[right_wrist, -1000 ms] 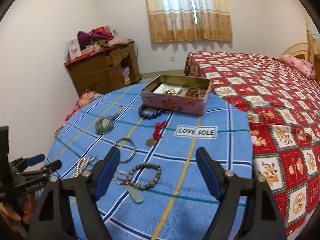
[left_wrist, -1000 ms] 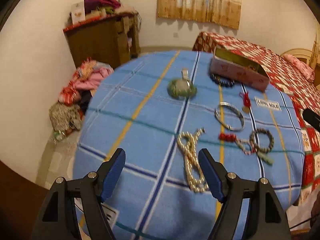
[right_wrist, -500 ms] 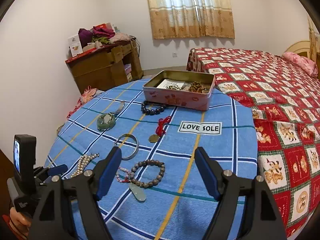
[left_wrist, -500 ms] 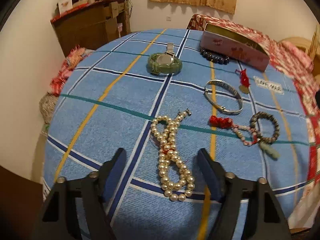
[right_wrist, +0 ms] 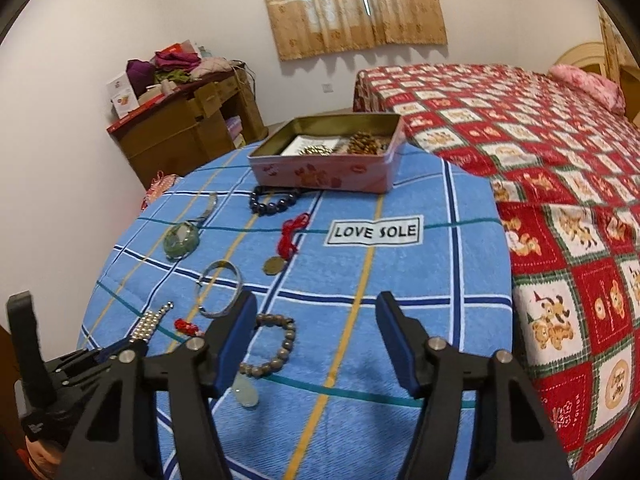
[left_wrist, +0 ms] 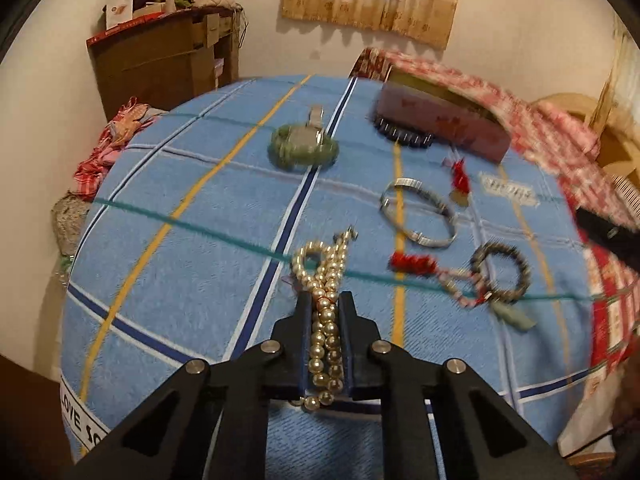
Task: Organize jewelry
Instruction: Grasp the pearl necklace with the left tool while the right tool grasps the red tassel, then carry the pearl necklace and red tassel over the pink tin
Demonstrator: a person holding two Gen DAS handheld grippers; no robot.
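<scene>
My left gripper (left_wrist: 325, 300) is shut on a pearl necklace (left_wrist: 326, 280) lying on the blue towel; it also shows in the right wrist view (right_wrist: 150, 324). My right gripper (right_wrist: 316, 308) is open and empty, above a brown bead bracelet (right_wrist: 276, 346). An open pink tin (right_wrist: 332, 160) with some jewelry inside stands at the table's far side. On the towel lie a green jade watch (left_wrist: 304, 146), a dark bead bracelet (right_wrist: 274, 202), a silver bangle (left_wrist: 418, 216), a red-corded pendant (right_wrist: 286, 246) and a red-tasselled bead string (left_wrist: 436, 270).
The round table is covered by a blue striped towel (right_wrist: 400, 280) with a "LOVE SOLE" label. A bed with a red patterned cover (right_wrist: 540, 160) stands to the right. A brown cabinet (right_wrist: 184, 136) with clothes on top stands at the back left.
My left gripper moved down and forward over the pearl necklace and shut on it. My right gripper stayed open and shifted slightly forward.
</scene>
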